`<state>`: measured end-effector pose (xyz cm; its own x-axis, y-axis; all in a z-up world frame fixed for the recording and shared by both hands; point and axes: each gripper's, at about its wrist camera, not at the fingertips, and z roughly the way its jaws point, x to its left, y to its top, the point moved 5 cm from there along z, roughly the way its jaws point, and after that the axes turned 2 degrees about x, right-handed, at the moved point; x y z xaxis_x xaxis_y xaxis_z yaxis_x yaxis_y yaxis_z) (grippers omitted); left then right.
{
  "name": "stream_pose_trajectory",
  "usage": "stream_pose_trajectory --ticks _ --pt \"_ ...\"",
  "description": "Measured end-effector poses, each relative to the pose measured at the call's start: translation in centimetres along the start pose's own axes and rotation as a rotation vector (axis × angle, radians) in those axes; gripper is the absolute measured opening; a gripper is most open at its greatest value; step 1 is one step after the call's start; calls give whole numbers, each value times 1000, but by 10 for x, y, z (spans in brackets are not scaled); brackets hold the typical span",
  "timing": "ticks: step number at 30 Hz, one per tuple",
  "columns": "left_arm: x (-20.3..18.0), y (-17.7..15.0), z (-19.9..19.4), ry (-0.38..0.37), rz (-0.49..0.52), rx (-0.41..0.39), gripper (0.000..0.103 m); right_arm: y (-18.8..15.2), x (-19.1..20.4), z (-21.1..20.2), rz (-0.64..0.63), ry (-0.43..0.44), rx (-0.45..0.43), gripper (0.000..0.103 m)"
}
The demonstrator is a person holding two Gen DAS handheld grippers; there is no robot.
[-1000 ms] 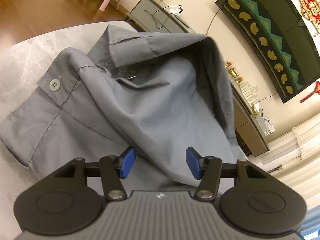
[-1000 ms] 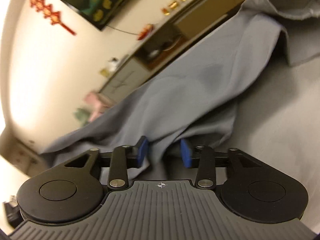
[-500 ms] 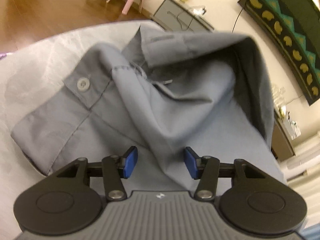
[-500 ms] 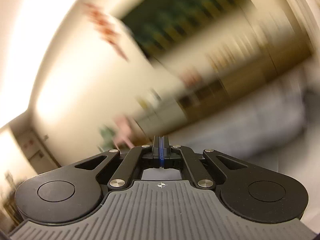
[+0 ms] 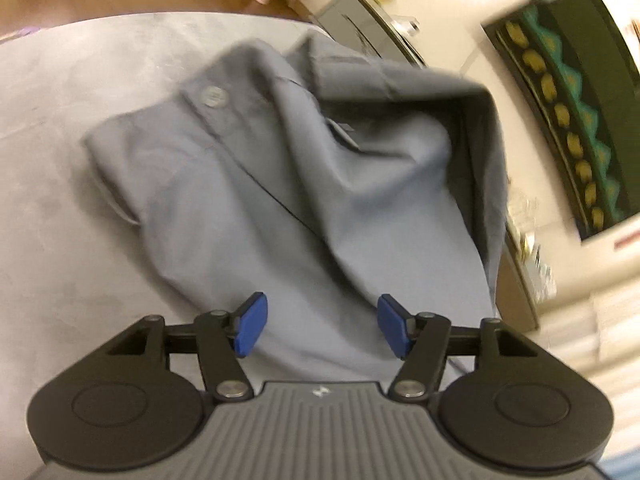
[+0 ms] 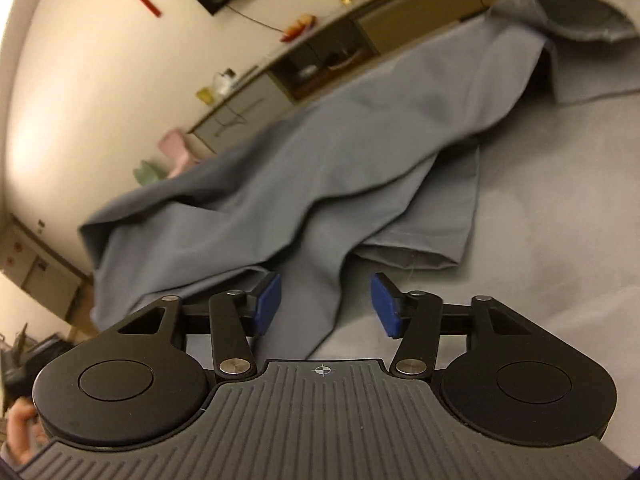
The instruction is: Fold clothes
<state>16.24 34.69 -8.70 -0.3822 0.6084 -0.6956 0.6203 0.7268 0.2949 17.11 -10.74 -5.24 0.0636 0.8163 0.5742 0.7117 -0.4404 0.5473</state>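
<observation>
The pale grey marbled tabletop (image 5: pixel 72 92) carries one garment, a grey button-up cotton shirt (image 5: pixel 288 184), which lies rumpled across its middle, one flap standing up in a hollow hood on the far right and a short sleeve (image 6: pixel 436 216) spread flat nearer by. A second ago the right gripper (image 6: pixel 325 305) had a fold of this cloth pinched between its pads; half a second ago its jaws were clenched together on nothing while it swung through the air. Now they stand wide apart again, low over a tongue of fabric that runs between them without being held. The left gripper (image 5: pixel 318 327) has kept its jaws released throughout and has drawn back a little, so more bare tabletop shows on the left. To my eye that means one fold has been let go and the right side is lining up for a fresh hold, though the shirt is far from a neat packet.

I count one shirt, two grippers, four blue pads (image 5: pixel 251 325), and one round grey button (image 5: pixel 213 95) on the far left cuff.
</observation>
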Motion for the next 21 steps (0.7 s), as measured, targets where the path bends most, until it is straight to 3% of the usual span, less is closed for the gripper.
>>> stream_pose_trajectory --ticks 5,7,8,10,11,12,16,19,21 --pt "23 15 5 -40 -145 -10 66 4 6 29 28 29 -24 45" --pt "17 19 13 -25 -119 -31 66 -1 9 33 40 39 -30 14" --pt "12 21 17 -13 -94 -43 65 0 9 36 32 30 -37 3" --pt "3 24 25 4 -42 -59 39 2 10 40 17 12 -53 0" --pt "-1 26 28 3 -11 -56 8 4 13 36 6 12 -77 0" --pt "-4 28 31 3 19 -52 1 3 15 24 -3 22 -103 0" --pt "-35 36 1 -91 122 -180 0 16 57 -33 -89 90 -241 0" --pt "-60 39 -46 -192 196 -352 0 23 109 -105 -216 180 -371 0" --pt "-69 42 -72 -207 252 -465 0 23 140 -148 -305 203 -443 0"
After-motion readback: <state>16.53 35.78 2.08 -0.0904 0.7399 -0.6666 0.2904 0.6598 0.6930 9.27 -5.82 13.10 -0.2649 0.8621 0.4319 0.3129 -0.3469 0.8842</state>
